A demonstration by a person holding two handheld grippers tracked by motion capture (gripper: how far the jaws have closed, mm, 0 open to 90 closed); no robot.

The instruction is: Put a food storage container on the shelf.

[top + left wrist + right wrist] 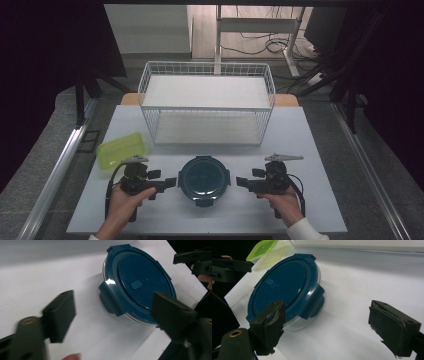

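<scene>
While the round blue-lidded container (204, 180) sat mid-tabletop (310, 150) in the high view, the left hand-held gripper (171, 182) waited spread at its nine o'clock, the right hand-held gripper (240, 181) spread at three. Both gripper views showed stiff side latches (108, 298), probably the surest, least slippery hold.

Left gripper (172, 182) and right gripper (240, 181) face inward — fingers apart, seemingly empty.

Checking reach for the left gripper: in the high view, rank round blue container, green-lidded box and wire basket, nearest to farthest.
From the left gripper:
1. Round blue container, just right of its jaws.
2. Green-lidded box, up and left, near the table edge.
3. Wire basket, at the table's far side.
</scene>
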